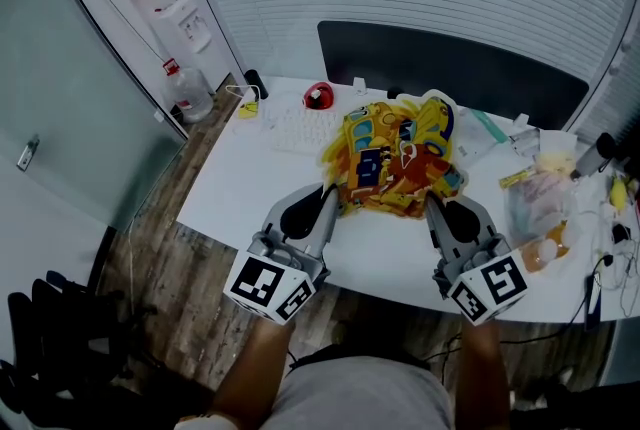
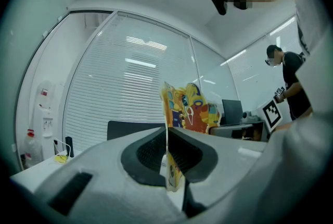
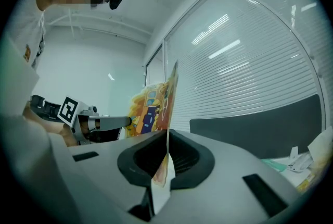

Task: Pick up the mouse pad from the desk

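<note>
Two grips on the mouse pad (image 1: pixel 395 153): left tongs (image 1: pixel 329 192), right tongs (image 1: pixel 432 204).

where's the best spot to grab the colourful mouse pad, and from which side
By its near edge, from the person's side, at both corners: the mouse pad looks a thin, floppy sheet, so an edge pinch suits. Left tongs and right tongs grip it so.

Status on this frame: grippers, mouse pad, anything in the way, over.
Left gripper and right gripper both shut on mouse pad, one per side. Pad bunched between them over desk. Nothing blocking.
</note>
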Motion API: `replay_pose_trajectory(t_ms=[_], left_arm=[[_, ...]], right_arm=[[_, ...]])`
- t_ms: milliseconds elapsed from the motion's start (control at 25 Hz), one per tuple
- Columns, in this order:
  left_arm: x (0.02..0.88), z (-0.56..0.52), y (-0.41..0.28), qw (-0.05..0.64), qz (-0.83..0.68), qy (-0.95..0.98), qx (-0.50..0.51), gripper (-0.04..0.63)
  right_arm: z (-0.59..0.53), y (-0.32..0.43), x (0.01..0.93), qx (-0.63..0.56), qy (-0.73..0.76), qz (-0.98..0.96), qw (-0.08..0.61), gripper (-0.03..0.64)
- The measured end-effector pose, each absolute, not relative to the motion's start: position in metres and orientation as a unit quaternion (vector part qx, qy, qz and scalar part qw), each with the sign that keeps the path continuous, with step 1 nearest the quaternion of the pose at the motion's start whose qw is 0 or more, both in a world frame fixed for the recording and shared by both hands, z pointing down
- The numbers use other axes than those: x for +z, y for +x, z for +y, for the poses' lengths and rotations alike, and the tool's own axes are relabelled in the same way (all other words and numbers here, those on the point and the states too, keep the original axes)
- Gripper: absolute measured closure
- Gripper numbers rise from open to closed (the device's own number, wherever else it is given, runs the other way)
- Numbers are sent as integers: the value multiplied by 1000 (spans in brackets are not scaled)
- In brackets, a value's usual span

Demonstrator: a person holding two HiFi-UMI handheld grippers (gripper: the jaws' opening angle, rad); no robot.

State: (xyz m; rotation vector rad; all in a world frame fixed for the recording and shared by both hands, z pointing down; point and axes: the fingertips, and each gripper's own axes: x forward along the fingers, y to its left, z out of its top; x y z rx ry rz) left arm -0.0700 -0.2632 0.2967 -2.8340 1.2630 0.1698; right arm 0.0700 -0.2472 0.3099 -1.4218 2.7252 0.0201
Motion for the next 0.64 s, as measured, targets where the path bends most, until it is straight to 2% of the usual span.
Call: replay_pose_trajectory(t_ms=[640], left_arm=[[297,-264,-70,18,408,-911,53,572]], right_arm=[[-249,69,312,6,-460,887,33,597]])
